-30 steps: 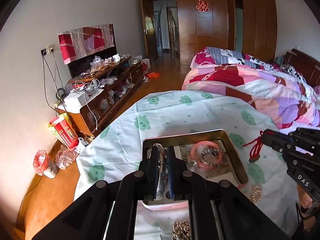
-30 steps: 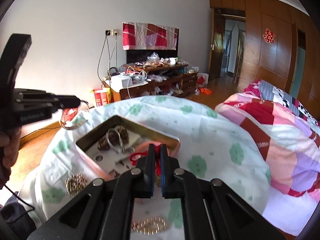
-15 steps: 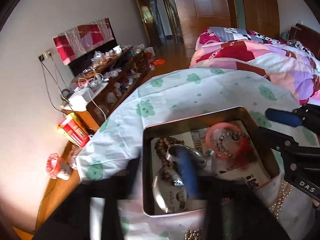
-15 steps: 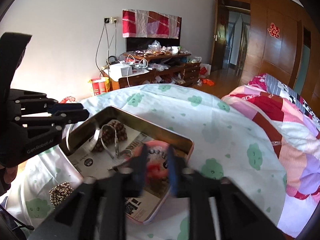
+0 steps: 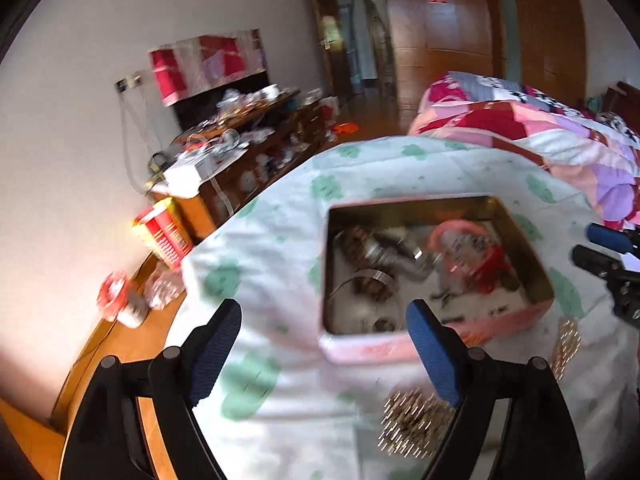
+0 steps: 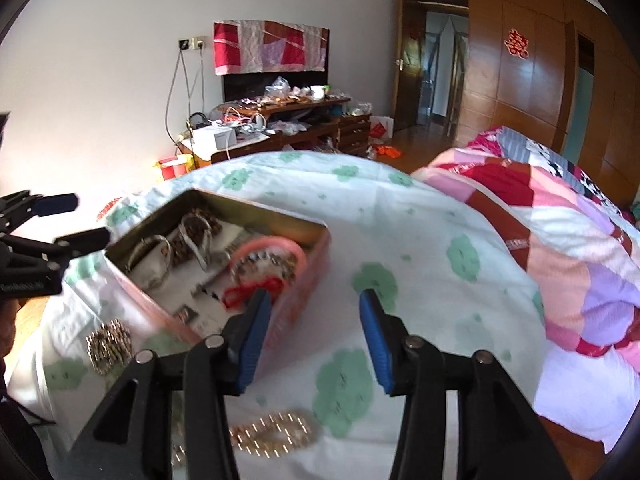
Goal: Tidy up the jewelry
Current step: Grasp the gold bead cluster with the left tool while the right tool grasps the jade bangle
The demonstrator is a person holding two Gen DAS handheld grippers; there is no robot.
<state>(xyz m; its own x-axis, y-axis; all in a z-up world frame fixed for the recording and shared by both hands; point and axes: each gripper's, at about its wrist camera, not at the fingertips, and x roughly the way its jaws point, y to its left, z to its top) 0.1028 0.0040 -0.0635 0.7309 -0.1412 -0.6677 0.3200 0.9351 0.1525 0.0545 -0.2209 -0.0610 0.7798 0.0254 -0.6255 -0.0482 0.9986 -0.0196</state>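
Note:
A pink tin box (image 5: pixel 384 350) (image 6: pixel 296 252) sits on a white cloth with green clouds. It holds a pink bangle (image 5: pixel 460 226) (image 6: pixel 276 246), a red cord (image 5: pixel 494 268) (image 6: pixel 248 294), silver bangles (image 5: pixel 368 280) (image 6: pixel 160 256) and brown beads (image 6: pixel 200 226). My left gripper (image 5: pixel 324 344) is open and empty, near the box's front left corner. My right gripper (image 6: pixel 314 336) is open and empty, at the box's right end. Gold bead bracelets (image 5: pixel 412 424) (image 6: pixel 276 436) lie on the cloth outside the box; another gold bracelet (image 6: pixel 110 346) lies by the box's front wall.
A quilted bed (image 6: pixel 560 216) lies to the right. A cluttered wooden TV cabinet (image 6: pixel 280 128) stands along the far wall. A red and yellow bag (image 5: pixel 164 234) and plastic bags sit on the wooden floor at the left.
Both grippers have opened. The left one let go of a silver bangle and the right one let go of the red cord, both now in the box. Both grippers have drawn back.

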